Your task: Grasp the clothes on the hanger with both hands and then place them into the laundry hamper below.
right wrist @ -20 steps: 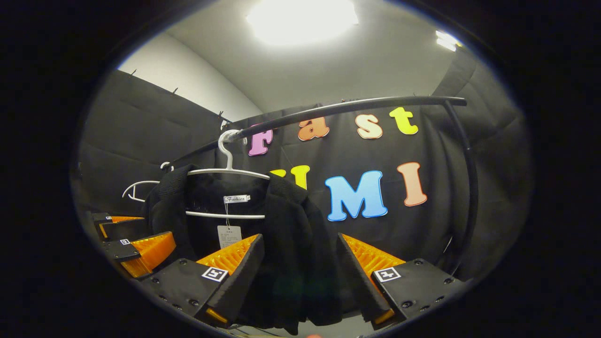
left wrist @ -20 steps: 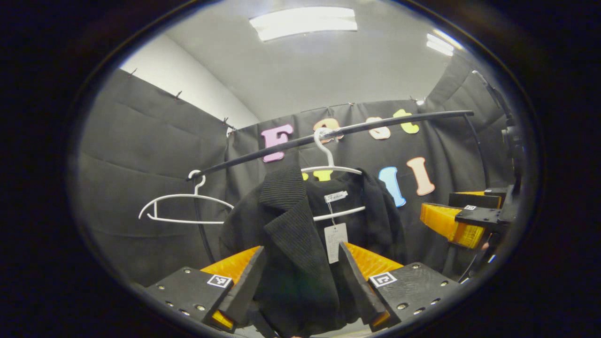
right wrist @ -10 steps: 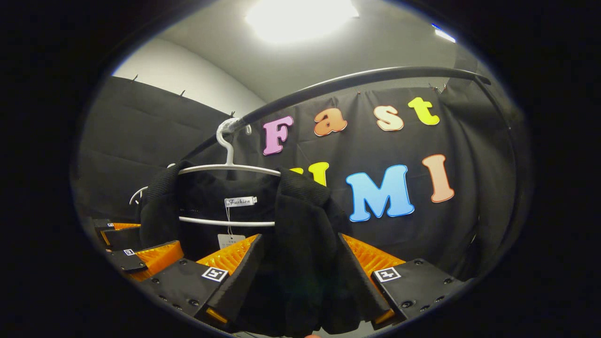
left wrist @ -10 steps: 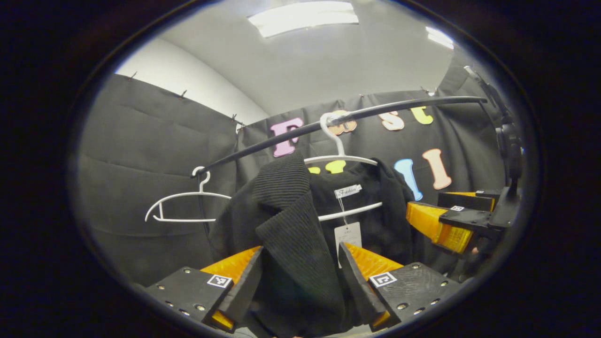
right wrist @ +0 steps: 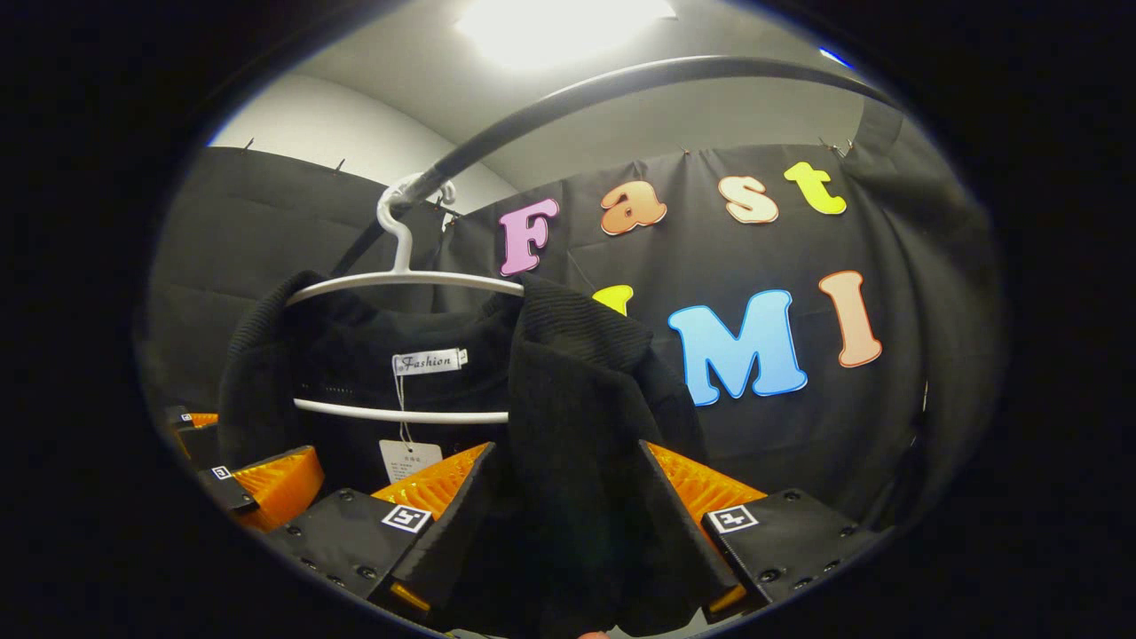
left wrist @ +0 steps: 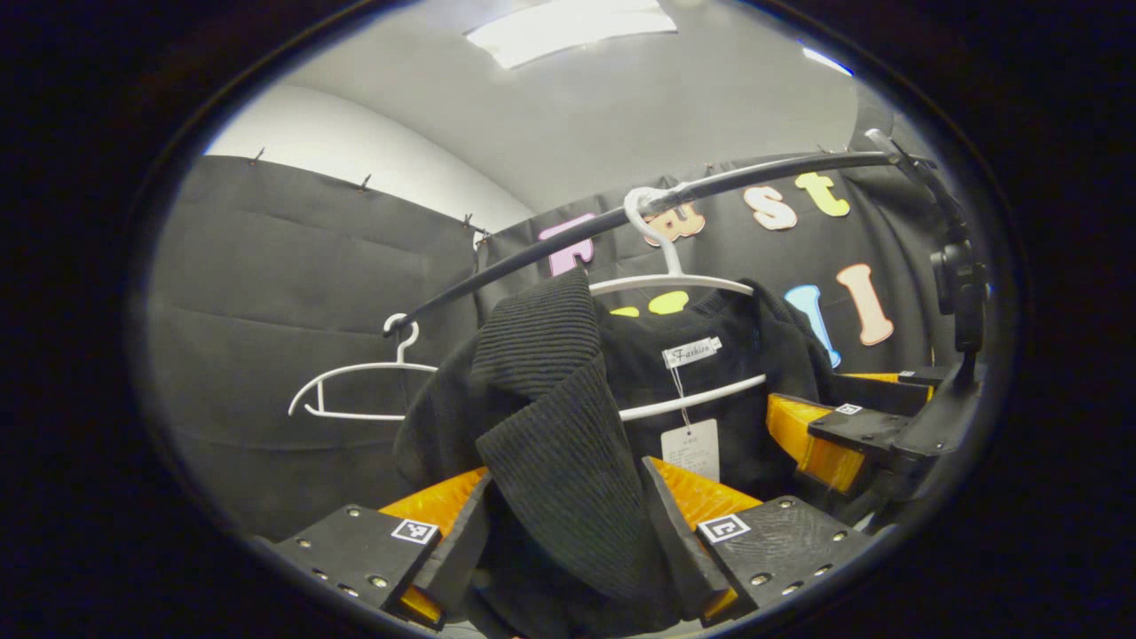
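A black knit garment (left wrist: 550, 426) hangs on a white hanger (left wrist: 674, 284) from a black rail (left wrist: 532, 253). My left gripper (left wrist: 564, 532) is open, its fingers standing either side of the ribbed left front panel. Farther right, the right gripper (left wrist: 834, 413) sits at the garment's other edge. In the right gripper view, the garment (right wrist: 577, 417) hangs on the hanger (right wrist: 399, 280), and my right gripper (right wrist: 564, 532) is open with the right front panel filling its gap. The left gripper (right wrist: 231, 453) shows low on the left. A paper tag (left wrist: 690, 448) dangles from the collar.
A bare white hanger (left wrist: 355, 390) hangs farther left on the same rail. The rail (right wrist: 550, 98) arches overhead and bends down at the right. Black cloth walls close in the booth behind and to the left.
Both grippers have pushed closer in and upward on the garment. The front panels now reach deeper between the fingers. The finger gaps look unchanged.
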`<action>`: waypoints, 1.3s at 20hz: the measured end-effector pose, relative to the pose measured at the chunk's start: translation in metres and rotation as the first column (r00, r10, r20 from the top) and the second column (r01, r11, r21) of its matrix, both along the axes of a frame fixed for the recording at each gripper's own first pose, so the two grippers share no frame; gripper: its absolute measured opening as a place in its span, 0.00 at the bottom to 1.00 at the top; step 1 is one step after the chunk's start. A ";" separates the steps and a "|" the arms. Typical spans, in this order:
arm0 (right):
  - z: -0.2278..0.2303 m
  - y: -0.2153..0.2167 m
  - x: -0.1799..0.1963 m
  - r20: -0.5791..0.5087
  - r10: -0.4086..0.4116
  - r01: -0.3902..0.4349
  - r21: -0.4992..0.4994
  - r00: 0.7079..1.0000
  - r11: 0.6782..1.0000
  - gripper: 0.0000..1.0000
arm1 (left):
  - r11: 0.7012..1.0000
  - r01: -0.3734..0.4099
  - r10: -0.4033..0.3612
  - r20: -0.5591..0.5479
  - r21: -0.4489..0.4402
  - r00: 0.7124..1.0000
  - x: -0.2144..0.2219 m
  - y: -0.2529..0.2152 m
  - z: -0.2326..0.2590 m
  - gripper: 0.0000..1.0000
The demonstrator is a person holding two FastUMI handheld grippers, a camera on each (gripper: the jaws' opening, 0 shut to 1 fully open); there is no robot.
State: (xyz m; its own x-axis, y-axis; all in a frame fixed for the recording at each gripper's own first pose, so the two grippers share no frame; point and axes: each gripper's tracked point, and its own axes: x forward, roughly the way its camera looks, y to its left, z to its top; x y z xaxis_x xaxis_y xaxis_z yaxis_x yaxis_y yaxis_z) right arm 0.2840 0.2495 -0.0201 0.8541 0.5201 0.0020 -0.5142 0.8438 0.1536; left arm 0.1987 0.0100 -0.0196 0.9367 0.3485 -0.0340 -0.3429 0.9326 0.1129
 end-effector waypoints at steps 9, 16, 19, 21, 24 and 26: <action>-0.011 0.013 0.018 -0.062 -0.047 0.046 -0.018 0.997 0.999 0.89 | 0.997 -0.079 0.080 -0.008 0.015 0.997 0.004 0.011 -0.005 0.75; -0.007 -0.008 0.027 -0.035 -0.104 0.101 -0.077 0.994 0.992 0.01 | 0.998 -0.058 0.059 -0.032 0.005 0.998 0.002 0.019 -0.012 0.28; 0.005 -0.016 0.025 0.029 -0.141 0.143 -0.105 0.990 0.984 0.01 | 0.999 -0.046 0.046 -0.040 0.005 0.998 0.000 0.020 -0.008 0.07; 0.015 -0.022 0.021 0.075 -0.145 0.154 -0.119 0.987 0.981 0.01 | 0.999 -0.027 0.027 -0.040 0.021 0.999 -0.003 0.019 -0.002 0.05; 0.032 -0.037 0.017 0.144 -0.175 0.192 -0.116 0.974 0.975 0.00 | 0.999 -0.021 0.022 -0.016 0.045 1.000 -0.020 0.025 0.019 0.05; 0.044 -0.046 0.017 0.183 -0.198 0.221 -0.117 0.963 0.968 0.01 | 0.999 -0.018 0.018 0.001 0.043 1.000 -0.028 0.027 0.030 0.04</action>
State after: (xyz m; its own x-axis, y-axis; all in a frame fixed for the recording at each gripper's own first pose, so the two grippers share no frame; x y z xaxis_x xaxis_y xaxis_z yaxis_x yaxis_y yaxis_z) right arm 0.3006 0.2033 0.0236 0.9374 0.3346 0.0970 -0.3319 0.9423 -0.0427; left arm 0.1706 0.0370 0.0105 0.9303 0.3663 -0.0179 -0.3596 0.9206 0.1522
